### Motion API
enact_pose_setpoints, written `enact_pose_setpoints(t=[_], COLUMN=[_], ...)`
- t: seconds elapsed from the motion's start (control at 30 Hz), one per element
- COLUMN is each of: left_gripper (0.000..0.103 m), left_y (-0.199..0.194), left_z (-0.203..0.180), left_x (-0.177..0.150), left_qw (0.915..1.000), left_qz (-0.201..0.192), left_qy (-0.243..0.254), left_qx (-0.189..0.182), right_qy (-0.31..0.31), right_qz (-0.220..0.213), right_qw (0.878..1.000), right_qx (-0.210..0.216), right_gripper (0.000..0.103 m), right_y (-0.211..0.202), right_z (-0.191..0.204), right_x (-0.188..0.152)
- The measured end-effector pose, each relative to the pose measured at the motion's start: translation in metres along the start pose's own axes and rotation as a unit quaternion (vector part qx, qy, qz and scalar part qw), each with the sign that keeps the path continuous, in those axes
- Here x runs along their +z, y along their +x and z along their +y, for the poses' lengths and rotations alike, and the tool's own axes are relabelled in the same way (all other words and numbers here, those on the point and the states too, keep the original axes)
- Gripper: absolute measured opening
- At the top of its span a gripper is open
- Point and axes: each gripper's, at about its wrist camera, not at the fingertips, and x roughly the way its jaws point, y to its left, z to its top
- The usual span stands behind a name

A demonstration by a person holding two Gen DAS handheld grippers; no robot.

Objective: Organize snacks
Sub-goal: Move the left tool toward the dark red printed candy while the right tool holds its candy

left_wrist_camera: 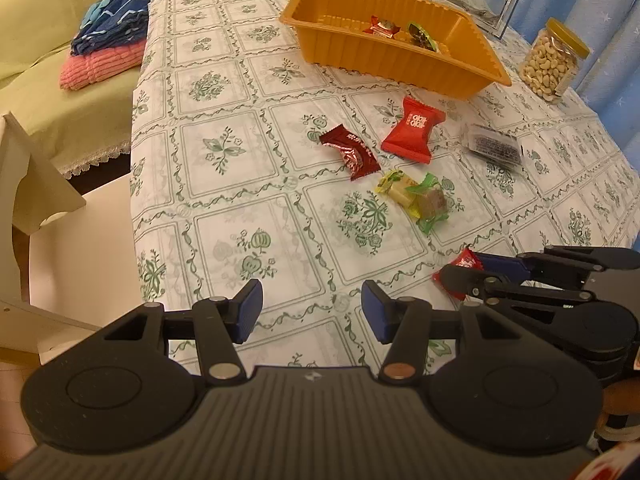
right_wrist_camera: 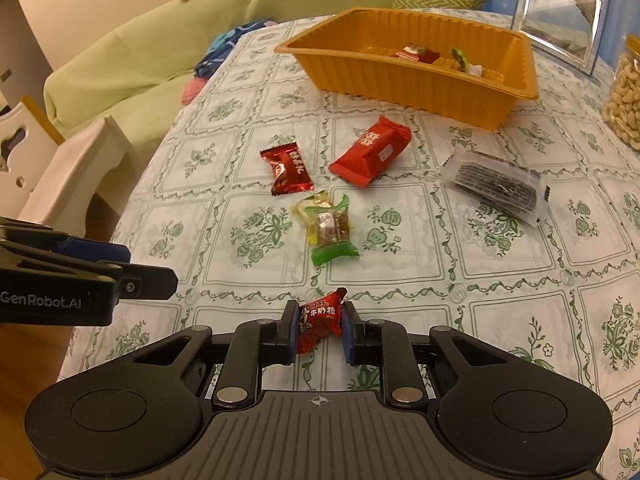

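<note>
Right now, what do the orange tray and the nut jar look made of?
Orange tray: looks like thin moulded plastic, semi-gloss; fluted ribbed walls and a flared thin rim suggest it. Nut jar: clear glass or rigid plastic, cannot tell which; nuts show through, with a yellow lid, probably plastic.

both wrist views angled down, close, sharing table (left_wrist_camera: 240, 184).

The right tongs (right_wrist_camera: 320, 330) are pinched nearly closed and tilted downward, while the left tongs (left_wrist_camera: 312, 312) apparently gape empty.
</note>
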Motion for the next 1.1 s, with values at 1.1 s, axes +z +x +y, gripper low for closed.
enact_pose_setpoints(t=[1.1], left_gripper=[0.04], left_y=[0.061], left_z=[-0.031], left_x=[0.075], left_qw=[0.9976], left_qz=[-0.035], left_qy=[0.049], left_qx=[-0.033], right_qy=[0.171], right_qz=[-0.065], right_qw=[0.978], right_qx=[-0.101], right_gripper=[0.022], right_y=[-0.06], right_z=[-0.118], right_x=[0.017])
